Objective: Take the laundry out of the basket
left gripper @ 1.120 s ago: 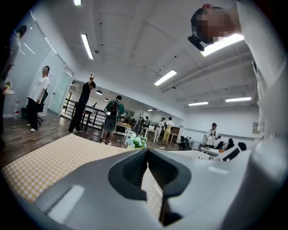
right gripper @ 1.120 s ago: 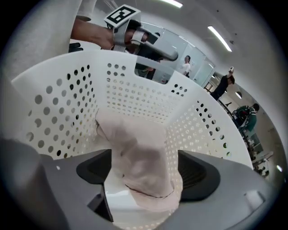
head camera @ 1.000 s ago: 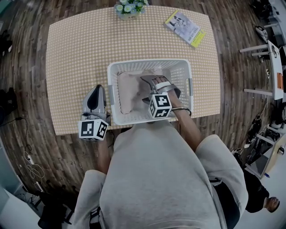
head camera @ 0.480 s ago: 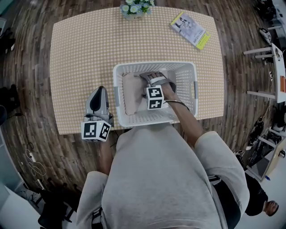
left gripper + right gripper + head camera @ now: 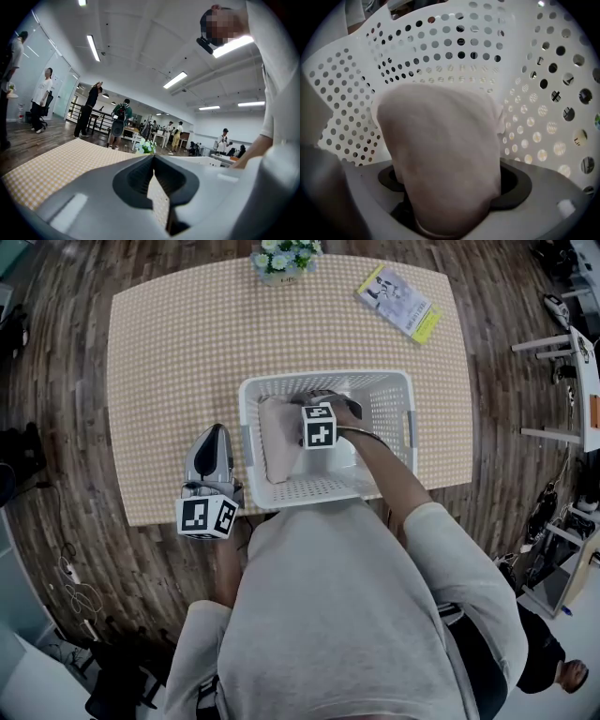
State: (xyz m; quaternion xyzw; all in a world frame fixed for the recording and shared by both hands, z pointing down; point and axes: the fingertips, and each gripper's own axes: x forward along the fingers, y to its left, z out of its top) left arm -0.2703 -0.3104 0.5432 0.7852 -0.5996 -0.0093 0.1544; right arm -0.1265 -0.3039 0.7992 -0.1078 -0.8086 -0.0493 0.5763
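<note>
The right tool (image 5: pixel 322 399) reaches down into the white basket (image 5: pixel 405 418), which stands on the checked worktop (image 5: pixel 169 352) near its front edge. The right tool view shows its jaws clamped on the beige laundry (image 5: pixel 440 150), a thick fold of which bulges up between them and hides their tips. Behind the fold rise the basket's perforated walls. In the head view the rest of the laundry (image 5: pixel 275 435) lies in the left half of the basket, against the left wall, with the tool's marker cube just to its right.

The left tool (image 5: pixel 212 435) sits low over the worktop just beside the basket's left wall, outside it, pointing away from the person. Its jaws meet at the tips with nothing between them.

At the far edge of the worktop stand flowers (image 5: pixel 284 254), and a booklet (image 5: pixel 400 301) lies near the far right corner, both well apart from the basket.
</note>
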